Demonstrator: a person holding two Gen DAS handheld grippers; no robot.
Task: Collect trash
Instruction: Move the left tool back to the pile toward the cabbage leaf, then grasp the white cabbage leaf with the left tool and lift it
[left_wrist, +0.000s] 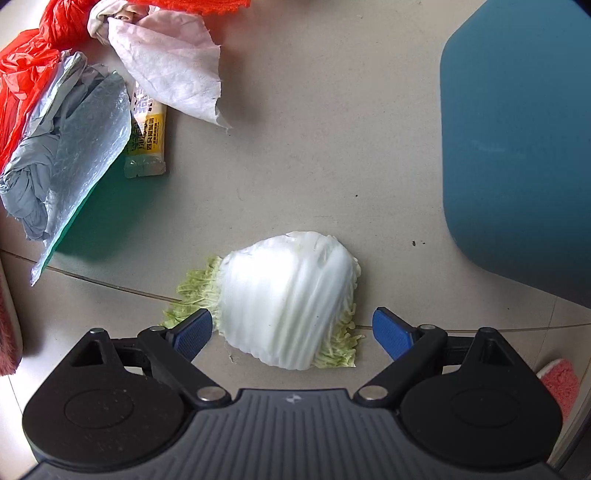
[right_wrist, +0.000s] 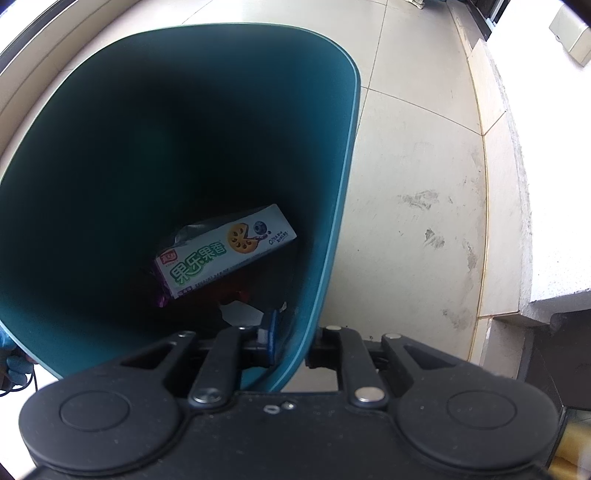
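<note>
Cabbage piece lies on the tiled floor in the left wrist view, right between the spread fingers of the left gripper, which aren't touching it as far as I can tell. Up left sits a pile: red plastic bag, grey bag, crumpled tissue and a snack wrapper. Blue bin stands off to the right.

Right wrist view: right gripper is clamped on the bin rim, one finger inside, one outside. Down in the bin there's a cookie box on some other scraps.
</note>
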